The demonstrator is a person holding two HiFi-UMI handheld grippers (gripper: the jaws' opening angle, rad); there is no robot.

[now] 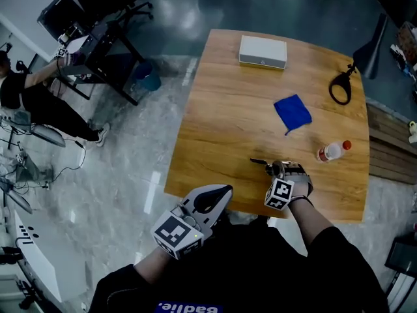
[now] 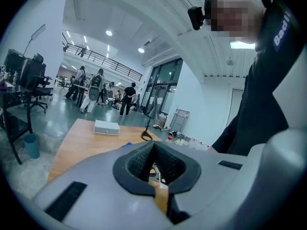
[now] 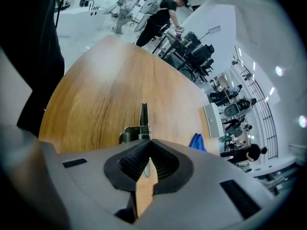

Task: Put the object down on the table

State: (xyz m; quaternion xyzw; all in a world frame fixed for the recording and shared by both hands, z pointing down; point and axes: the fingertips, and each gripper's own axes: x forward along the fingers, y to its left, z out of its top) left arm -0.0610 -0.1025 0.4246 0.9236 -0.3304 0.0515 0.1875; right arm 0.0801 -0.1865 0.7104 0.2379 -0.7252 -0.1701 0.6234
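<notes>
My right gripper (image 1: 272,168) hovers over the front part of the wooden table (image 1: 221,122), shut on a small dark metal tool (image 1: 260,163) that points left. In the right gripper view the jaws (image 3: 146,146) pinch the tool's thin end. Its black tip (image 3: 144,115) sticks out ahead, low over the wood. Whether it touches the table I cannot tell. My left gripper (image 1: 226,190) hangs just off the table's front edge, shut with nothing in it. The left gripper view shows its pads (image 2: 153,146) meeting at the tips.
On the table lie a blue cloth (image 1: 292,112), a white box (image 1: 262,51) at the far side, a red-capped bottle (image 1: 333,150) on its side to the right, and a black loop-shaped thing (image 1: 341,87). A person (image 1: 26,96) sits by chairs at the left.
</notes>
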